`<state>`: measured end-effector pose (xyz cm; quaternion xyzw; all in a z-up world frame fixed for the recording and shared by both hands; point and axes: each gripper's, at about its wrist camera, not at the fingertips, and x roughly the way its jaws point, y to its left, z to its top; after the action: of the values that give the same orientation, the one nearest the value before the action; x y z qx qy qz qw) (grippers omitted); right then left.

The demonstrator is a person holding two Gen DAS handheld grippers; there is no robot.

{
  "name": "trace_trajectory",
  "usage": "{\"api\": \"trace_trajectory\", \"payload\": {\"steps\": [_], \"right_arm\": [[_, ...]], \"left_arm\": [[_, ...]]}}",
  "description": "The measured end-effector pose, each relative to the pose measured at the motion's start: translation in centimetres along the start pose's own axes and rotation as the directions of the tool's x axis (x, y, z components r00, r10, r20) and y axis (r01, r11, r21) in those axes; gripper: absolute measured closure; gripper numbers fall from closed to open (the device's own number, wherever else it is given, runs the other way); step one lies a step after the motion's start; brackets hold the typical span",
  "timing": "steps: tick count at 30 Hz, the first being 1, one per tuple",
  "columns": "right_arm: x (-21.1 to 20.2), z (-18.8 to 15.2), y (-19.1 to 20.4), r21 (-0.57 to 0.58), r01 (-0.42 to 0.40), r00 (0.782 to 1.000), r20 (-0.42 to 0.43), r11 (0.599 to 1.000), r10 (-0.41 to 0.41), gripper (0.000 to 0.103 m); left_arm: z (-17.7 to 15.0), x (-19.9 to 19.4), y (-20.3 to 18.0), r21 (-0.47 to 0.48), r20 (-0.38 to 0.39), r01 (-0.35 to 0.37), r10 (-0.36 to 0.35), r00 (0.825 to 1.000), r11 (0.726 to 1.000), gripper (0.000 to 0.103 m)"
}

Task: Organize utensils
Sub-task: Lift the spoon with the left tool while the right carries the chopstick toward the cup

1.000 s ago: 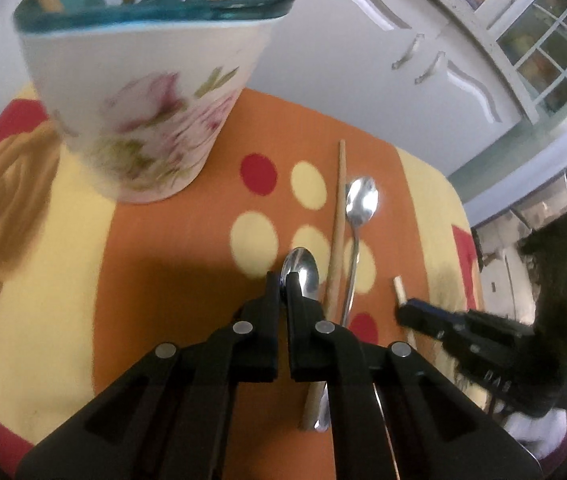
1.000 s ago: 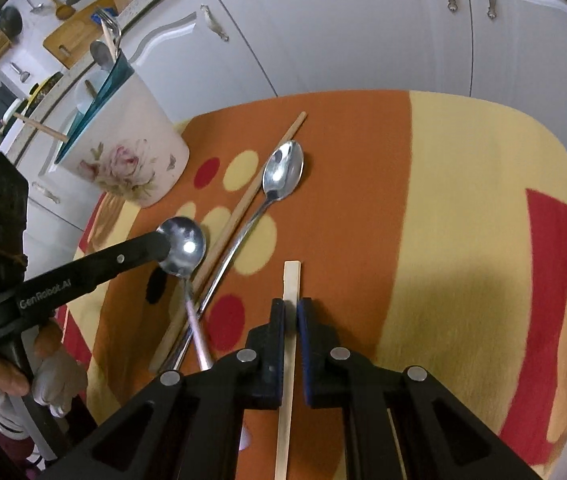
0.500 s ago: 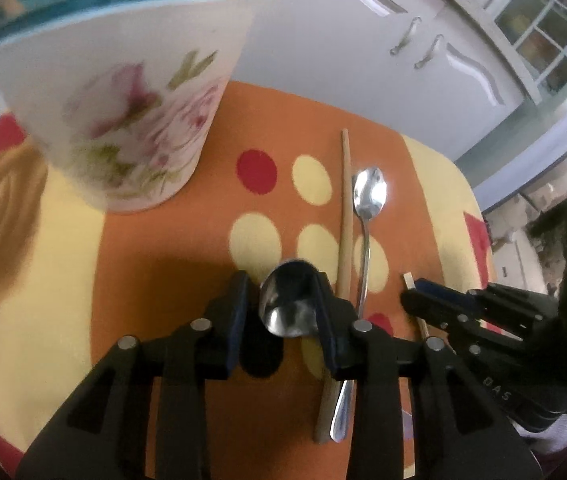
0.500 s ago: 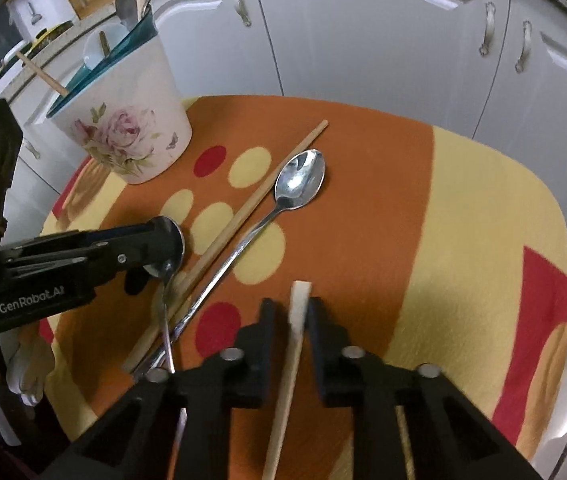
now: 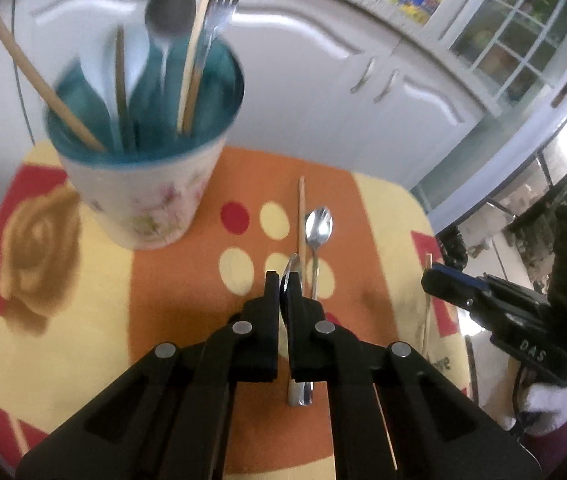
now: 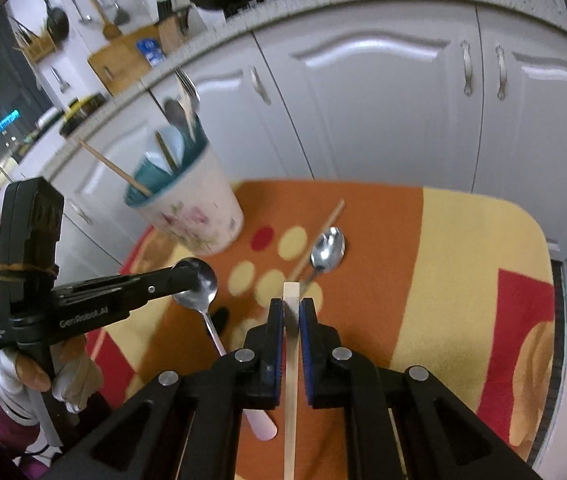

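My left gripper [image 5: 283, 284] is shut on a steel spoon with a pink handle [image 6: 197, 280], held above the cloth; its bowl edge shows between the tips [image 5: 289, 268]. My right gripper [image 6: 291, 306] is shut on a pale wooden chopstick [image 6: 290, 360], lifted off the cloth; it also shows in the left wrist view [image 5: 427, 300]. A floral utensil cup [image 5: 143, 184] with a teal inside holds a fork, chopsticks and spoons at the back left; it also shows in the right wrist view [image 6: 195, 216]. A second steel spoon [image 5: 317, 228] and a wooden chopstick [image 5: 300, 216] lie on the cloth.
An orange, yellow and red patterned cloth [image 5: 163, 300] covers the small table. White cabinet doors [image 6: 383, 112] stand right behind it. The table's right edge [image 6: 551, 280] drops to the floor.
Both grippers have risen off the cloth with their loads. The left jaws, briefly wider around the spoon bowl, have closed on it again. The cup's inside has come into view.
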<state>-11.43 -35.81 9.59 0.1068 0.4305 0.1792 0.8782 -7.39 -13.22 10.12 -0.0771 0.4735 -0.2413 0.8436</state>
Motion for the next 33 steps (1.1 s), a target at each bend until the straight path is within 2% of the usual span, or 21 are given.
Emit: {"api": "trace_trajectory", "payload": {"steps": [6,10,15,22,25,30,33], "right_arm": [[-3.1,1.5,2.2,-0.036,-0.015,0.997,0.077,0.999,0.018,0.096],[-5.0,3.3,4.3,-0.068,-0.041,0.988,0.147,0.997,0.05,0.096],[-6.1,7.5,7.5,-0.09,-0.082,0.957,0.271,0.993,0.104,0.096],[-4.9,14.0,11.3,-0.108,-0.115,0.904,0.4,0.987,0.149,0.096],[-3.0,16.1,12.4,-0.121,-0.101,0.896,0.419,0.987,0.143,0.096],[0.5,18.4,13.1,-0.143,-0.063,0.893,0.433,0.988,0.12,0.096],[2.7,19.5,12.8,-0.138,-0.052,0.895,0.432,0.989,0.107,0.096]], "left_arm": [[1.1,-5.0,0.1,0.026,0.075,-0.022,0.02,0.997,0.999,0.102],[2.9,-9.1,0.2,0.058,0.156,-0.065,0.055,0.986,0.996,0.102],[6.1,-13.6,1.4,0.06,0.269,-0.162,0.14,0.953,0.985,0.102],[10.7,-15.7,2.8,0.071,0.385,-0.333,0.282,0.879,0.94,0.102],[12.3,-15.0,3.3,0.091,0.409,-0.398,0.33,0.851,0.913,0.102],[14.5,-12.5,4.8,0.117,0.404,-0.473,0.393,0.826,0.873,0.102],[15.5,-11.0,5.7,0.121,0.402,-0.496,0.414,0.817,0.86,0.102]]}}
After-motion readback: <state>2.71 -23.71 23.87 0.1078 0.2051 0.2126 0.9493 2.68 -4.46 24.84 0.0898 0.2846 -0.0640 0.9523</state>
